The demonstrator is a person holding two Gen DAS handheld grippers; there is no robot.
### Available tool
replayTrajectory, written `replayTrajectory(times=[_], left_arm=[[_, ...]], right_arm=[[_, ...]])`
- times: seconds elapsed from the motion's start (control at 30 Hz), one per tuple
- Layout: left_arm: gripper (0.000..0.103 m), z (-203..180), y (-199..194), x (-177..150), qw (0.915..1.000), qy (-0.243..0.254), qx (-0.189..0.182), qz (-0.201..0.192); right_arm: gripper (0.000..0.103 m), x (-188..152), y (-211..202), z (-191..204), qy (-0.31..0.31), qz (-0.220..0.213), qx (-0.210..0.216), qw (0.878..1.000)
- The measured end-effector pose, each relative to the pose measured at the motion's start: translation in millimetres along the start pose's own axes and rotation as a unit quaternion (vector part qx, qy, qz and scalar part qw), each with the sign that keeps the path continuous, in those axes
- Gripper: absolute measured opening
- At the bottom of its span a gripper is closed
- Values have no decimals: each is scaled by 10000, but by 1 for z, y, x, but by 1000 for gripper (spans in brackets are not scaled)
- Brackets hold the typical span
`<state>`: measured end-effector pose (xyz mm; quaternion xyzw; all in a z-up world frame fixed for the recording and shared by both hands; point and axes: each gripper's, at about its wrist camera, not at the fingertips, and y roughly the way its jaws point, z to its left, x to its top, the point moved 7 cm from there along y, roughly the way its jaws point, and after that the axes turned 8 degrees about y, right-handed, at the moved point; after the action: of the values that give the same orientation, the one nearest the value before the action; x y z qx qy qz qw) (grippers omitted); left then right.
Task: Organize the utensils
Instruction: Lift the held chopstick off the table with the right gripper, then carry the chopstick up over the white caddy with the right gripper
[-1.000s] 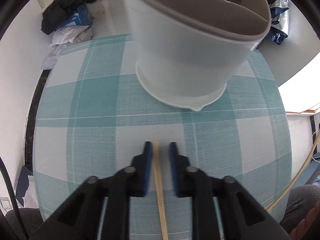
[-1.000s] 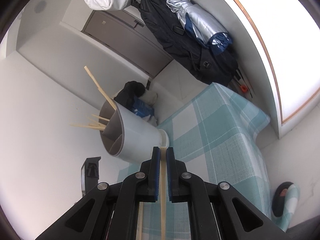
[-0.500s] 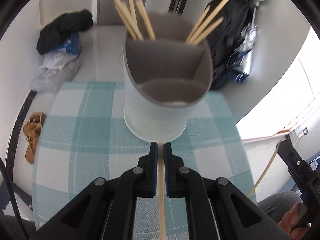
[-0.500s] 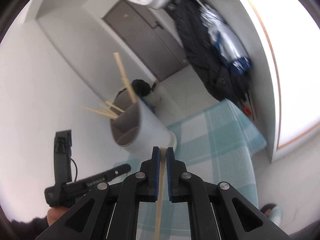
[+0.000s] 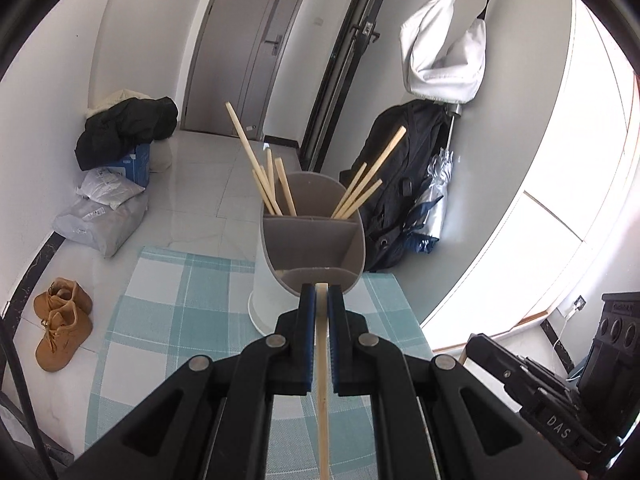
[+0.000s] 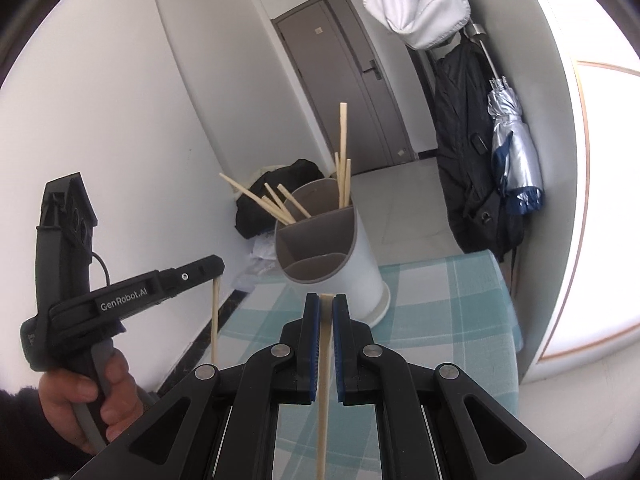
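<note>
Your left gripper (image 5: 321, 292) clamped one chopstick (image 5: 322, 380); your right gripper (image 6: 326, 302) clamped another stick (image 6: 324, 384), both at frame centre below the divided holder (image 5: 316, 240).

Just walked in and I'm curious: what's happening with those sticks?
A person holds a gripper in each hand. The left gripper and right gripper each clamp one chopstick. Both are raised above the checked tablecloth, facing the divided holder, which already has chopsticks in its back compartments.
</note>
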<state>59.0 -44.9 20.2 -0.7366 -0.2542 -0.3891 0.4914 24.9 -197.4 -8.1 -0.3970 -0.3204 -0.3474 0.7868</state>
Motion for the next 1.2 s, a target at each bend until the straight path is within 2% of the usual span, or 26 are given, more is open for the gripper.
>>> replayTrajectory(times=[0.3,0.6,0.9,1.2], left_arm=[[2,10,-3,17,9999,-69,7,-146],[2,11,-9,28,9999,-15,49,-156],[2,14,-9,45,9994,-113,70,-326],[2,15,-7,73,9986,-149,77,-503]], right_arm=[[5,3,2,21,-277,-51,-2,9996],[5,10,2,32,-353,-95,77,9993],[5,18,7,34,-367,-118,133,9992],[5,48,1,49,-401,-325,378,9979]])
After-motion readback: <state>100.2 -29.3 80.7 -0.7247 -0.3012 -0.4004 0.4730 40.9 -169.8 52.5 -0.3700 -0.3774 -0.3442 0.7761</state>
